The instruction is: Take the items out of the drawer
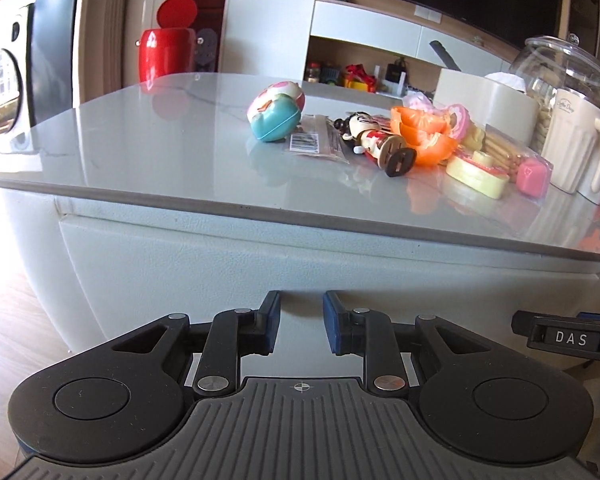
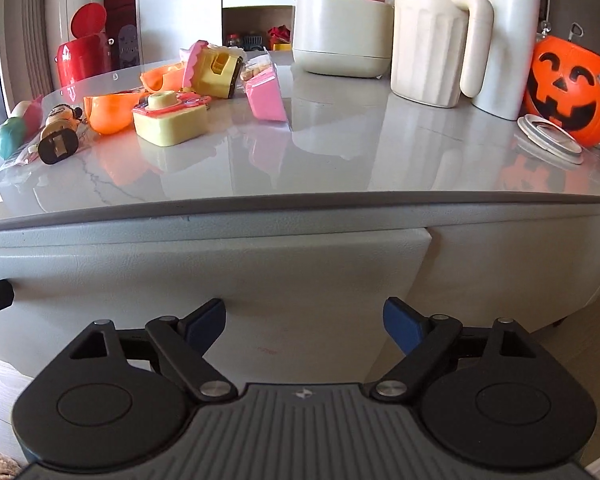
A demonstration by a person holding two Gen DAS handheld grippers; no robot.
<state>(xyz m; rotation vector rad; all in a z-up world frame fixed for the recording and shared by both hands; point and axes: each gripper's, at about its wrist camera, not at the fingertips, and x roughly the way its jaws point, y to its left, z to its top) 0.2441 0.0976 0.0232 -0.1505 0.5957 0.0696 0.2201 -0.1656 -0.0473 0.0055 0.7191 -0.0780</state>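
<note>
1. Spanning both views: grey glossy countertop. Its front edge overhangs the white drawer front, which sits flush and closed; a vertical seam marks its right end in the right wrist view.
2. Left half of the countertop is bare out to the rounded corner, open room there. Right side is crowded.
3. Back right: cream pot, cream jug, white flask, pumpkin bucket with a flat round lid just in front of it.
4. Toy cluster mid-counter, already out: yellow block, pink box, orange shell halves, doll figure, teal-pink egg. All sit back from the front edge.
5. Left gripper: below counter level, facing the drawer front, narrow gap between the pads, nothing between them.
6. Right gripper: same height, spread wide, empty, near the seam.
7. Both grippers sit side by side; each shows at the edge of the other's view.
</note>
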